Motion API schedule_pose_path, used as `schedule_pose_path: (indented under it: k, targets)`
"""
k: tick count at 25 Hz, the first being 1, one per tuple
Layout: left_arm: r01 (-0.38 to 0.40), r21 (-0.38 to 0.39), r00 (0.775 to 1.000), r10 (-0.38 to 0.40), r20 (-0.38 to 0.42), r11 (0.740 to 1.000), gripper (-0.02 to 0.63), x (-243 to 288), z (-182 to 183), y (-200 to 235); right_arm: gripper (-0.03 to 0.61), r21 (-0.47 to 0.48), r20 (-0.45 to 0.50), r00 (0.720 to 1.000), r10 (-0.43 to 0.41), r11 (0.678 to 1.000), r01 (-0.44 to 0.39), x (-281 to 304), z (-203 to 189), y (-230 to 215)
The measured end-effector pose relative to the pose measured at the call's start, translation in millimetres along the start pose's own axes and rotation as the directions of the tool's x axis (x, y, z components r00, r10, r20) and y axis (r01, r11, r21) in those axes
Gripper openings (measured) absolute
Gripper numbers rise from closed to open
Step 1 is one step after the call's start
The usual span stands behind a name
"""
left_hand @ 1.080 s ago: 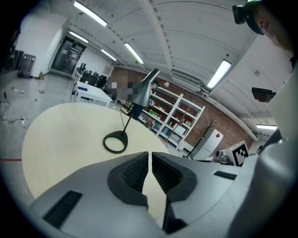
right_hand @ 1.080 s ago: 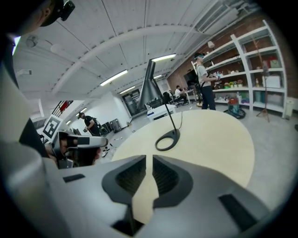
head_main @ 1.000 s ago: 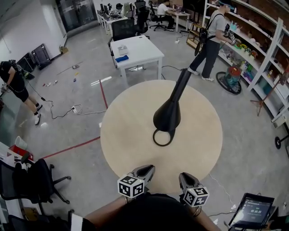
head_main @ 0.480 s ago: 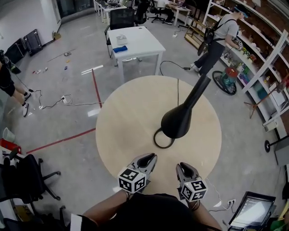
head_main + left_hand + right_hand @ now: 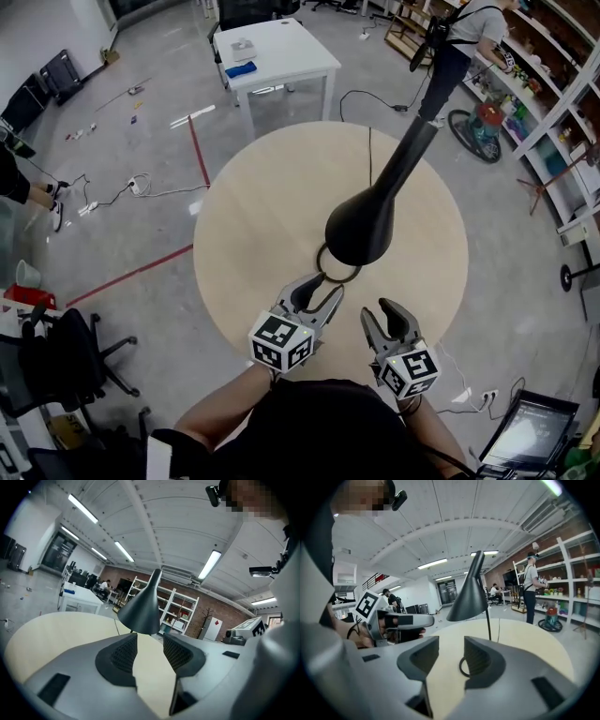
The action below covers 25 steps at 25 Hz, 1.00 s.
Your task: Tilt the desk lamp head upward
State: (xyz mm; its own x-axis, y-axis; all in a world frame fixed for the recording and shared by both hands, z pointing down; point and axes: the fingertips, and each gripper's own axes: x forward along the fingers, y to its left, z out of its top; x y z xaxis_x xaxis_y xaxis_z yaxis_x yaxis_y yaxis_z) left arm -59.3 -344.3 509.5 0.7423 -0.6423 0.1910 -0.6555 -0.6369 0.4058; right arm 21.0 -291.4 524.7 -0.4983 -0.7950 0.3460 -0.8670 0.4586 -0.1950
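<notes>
Hovering over the counter's [image 5: 248, 225] near edge, left tongs [image 5: 317, 289] and right tongs [image 5: 392, 317] have just been opening: jaws apart, nothing between them. Desk lamp [image 5: 361, 225] stands mid-counter, head down, untouched.

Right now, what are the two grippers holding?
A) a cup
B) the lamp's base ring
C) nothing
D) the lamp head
C: the left gripper and the right gripper have just been opening their jaws, with only bare round table between them, short of the desk lamp.
</notes>
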Motion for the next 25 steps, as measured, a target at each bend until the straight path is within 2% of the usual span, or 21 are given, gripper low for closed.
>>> schedule_pose_path:
  k: [4,7,10,14,20,25]
  targets:
    - [-0.039,0.007,0.997,0.039,-0.066,0.999,0.156,26,-16,7,0.147,0.055,0.009,0.999,0.032,0.998,-0.033,-5,-12,-7]
    - [-0.066,0.100,0.993,0.075,-0.095,0.993,0.156,40,-19,12,0.147,0.118,0.012,0.999,0.043,0.992,-0.044,-11,-19,-17]
    - [-0.064,0.133,0.991,0.079,-0.107,0.989,0.156,55,-16,15,0.147,0.171,0.019,0.998,0.059,0.983,-0.061,-11,-24,-27]
    - [-0.082,0.141,0.991,0.097,-0.096,0.987,0.155,69,-17,24,0.147,0.227,0.030,0.997,0.067,0.971,-0.072,-9,-30,-36]
    - [-0.137,0.192,0.987,0.149,-0.052,0.972,0.155,66,-14,26,0.147,0.237,0.016,0.996,0.083,0.968,-0.084,-10,-39,-32]
    - [-0.153,0.193,0.986,0.163,-0.037,0.969,0.155,57,-10,24,0.147,0.237,-0.006,0.997,0.078,0.969,-0.074,-11,-45,-33]
